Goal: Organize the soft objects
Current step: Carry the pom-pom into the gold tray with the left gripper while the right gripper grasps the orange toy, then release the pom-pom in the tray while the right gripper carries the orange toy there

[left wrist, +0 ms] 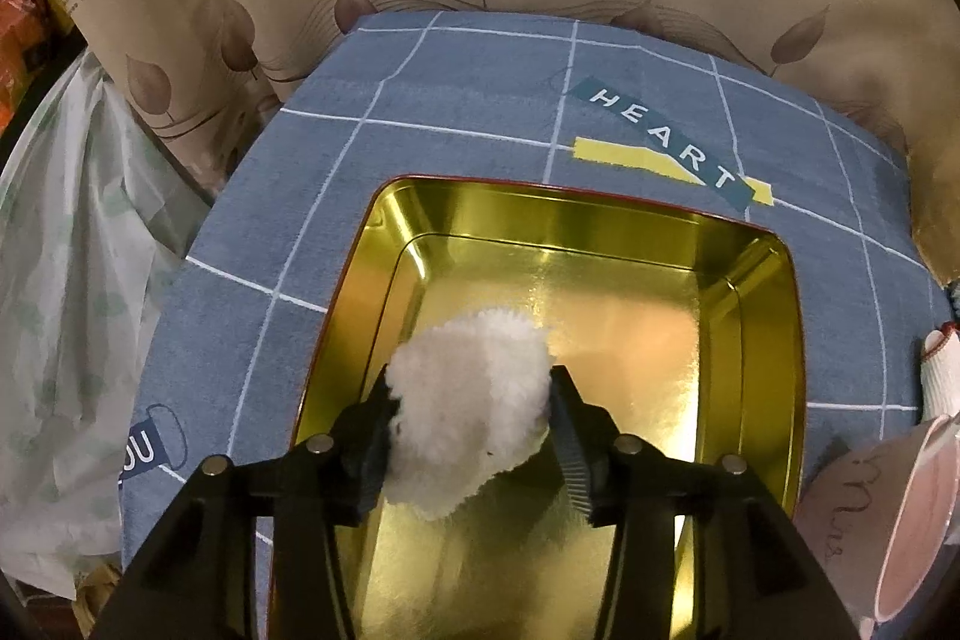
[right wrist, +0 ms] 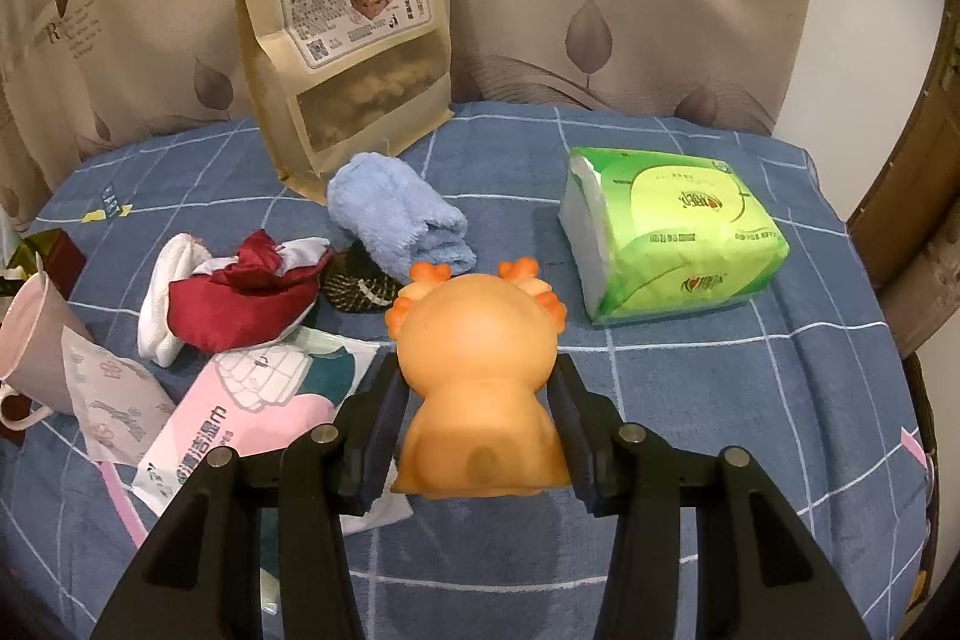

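Over the gold tin tray (left wrist: 750,292) on the blue checked cloth (left wrist: 480,100), the left gripper (left wrist: 468,400) stands released around a white fluffy ball (left wrist: 468,400), while the right gripper (right wrist: 477,394) clenches an orange squishy toy (right wrist: 480,358) above the cluttered table.

The tin tray (left wrist: 762,274) is glossy gold metal, mirror-smooth inside. The white puff (left wrist: 468,400) looks fluffy, like loose yarn. The tablecloth (left wrist: 456,100) is matt blue woven cloth. The orange toy (right wrist: 480,370) has a smooth, soft-looking rubbery skin with a dull sheen. The blue towel (right wrist: 396,214) is plush terry. The red pouch (right wrist: 240,298) is shiny satin. The tissue pack (right wrist: 684,232) is glossy plastic film; the snack bag (right wrist: 342,40) is matt kraft paper.
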Demonstrator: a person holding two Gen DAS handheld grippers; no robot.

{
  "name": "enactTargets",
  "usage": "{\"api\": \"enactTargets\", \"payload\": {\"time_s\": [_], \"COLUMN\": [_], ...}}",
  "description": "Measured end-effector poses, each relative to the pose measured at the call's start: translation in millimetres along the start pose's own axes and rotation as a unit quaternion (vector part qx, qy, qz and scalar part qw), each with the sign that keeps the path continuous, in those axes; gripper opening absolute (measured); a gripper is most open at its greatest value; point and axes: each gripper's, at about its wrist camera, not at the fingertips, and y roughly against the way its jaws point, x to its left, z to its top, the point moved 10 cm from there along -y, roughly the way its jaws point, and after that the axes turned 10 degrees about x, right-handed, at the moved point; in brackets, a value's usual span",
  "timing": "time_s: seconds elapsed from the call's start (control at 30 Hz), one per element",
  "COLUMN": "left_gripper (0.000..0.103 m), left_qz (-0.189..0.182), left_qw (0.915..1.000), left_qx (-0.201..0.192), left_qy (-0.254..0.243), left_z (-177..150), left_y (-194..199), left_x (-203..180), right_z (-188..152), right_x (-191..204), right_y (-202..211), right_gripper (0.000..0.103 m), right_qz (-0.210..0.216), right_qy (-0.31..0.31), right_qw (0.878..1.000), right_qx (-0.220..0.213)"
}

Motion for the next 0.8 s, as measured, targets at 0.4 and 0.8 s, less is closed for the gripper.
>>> {"api": "enactTargets", "payload": {"time_s": [0.4, 0.8], "left_gripper": [0.062, 0.062], "left_qz": [-0.021, -0.014], "left_qw": [0.9985, 0.9945], "left_qx": [-0.051, -0.090], "left_qy": [0.009, 0.052], "left_z": [-6.8, -68.1], "left_y": [47.0, 79.2], "left_x": [9.7, 26.1], "right_z": [12.6, 32.5], "right_x": [35.8, 136.7], "right_y": [22.0, 41.4], "right_gripper": [0.044, 0.044], "right_qz": [0.011, 0.059], "right_qy": [0.029, 0.111], "right_qw": [0.999, 0.991], "right_qx": [-0.021, -0.043]}}
